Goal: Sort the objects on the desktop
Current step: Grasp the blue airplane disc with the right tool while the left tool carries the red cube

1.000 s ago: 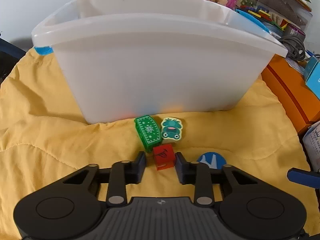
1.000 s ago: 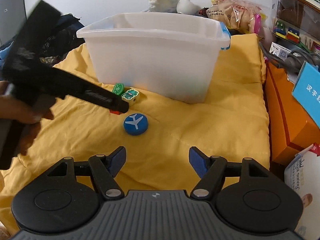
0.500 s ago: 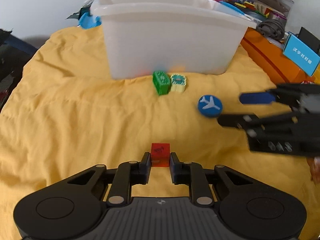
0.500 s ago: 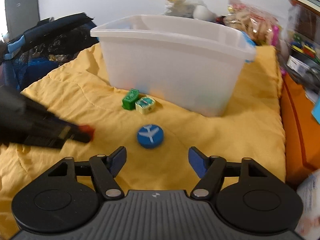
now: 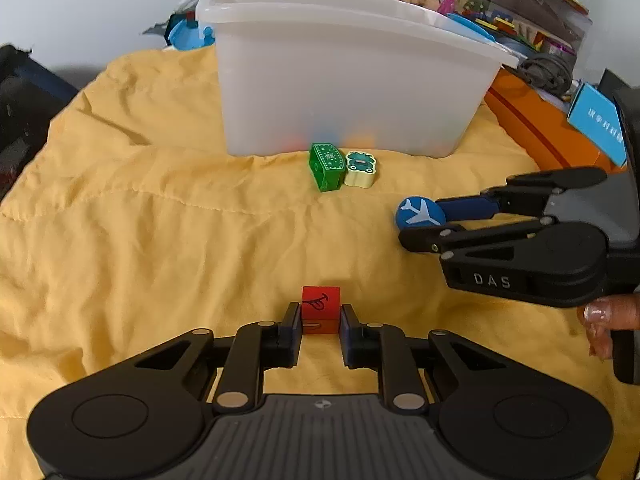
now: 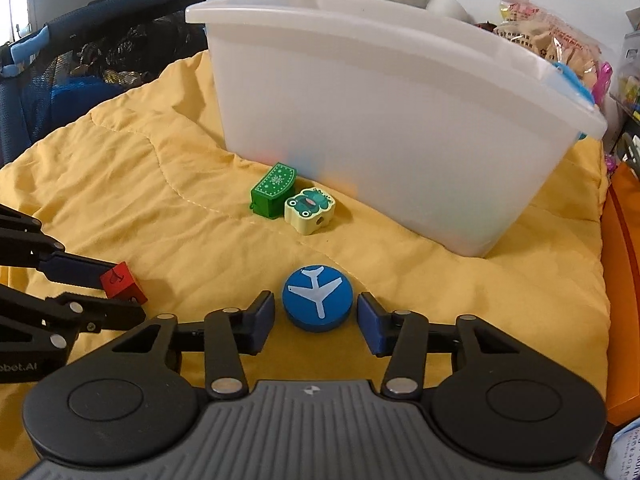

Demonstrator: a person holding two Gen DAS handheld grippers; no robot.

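Observation:
My left gripper (image 5: 320,322) is shut on a red cube (image 5: 321,309) with a black mark, held near the yellow quilt (image 5: 160,240); it also shows in the right wrist view (image 6: 120,280). My right gripper (image 6: 316,316) is open, its jaws on either side of a blue disc with a white plane (image 6: 318,298), not touching it. The disc also shows in the left wrist view (image 5: 420,213). A green block (image 6: 274,189) and a frog block (image 6: 309,209) lie side by side before the white plastic bin (image 6: 400,120).
An orange box (image 5: 540,128) and a blue card (image 5: 596,122) stand at the right. Bags, toys and a clear case sit behind the bin. A dark mesh bag (image 6: 80,80) lies left of the quilt.
My left gripper closed on the red cube and drew back from the bin with it. My right gripper moved forward so its open jaws flank the blue disc.

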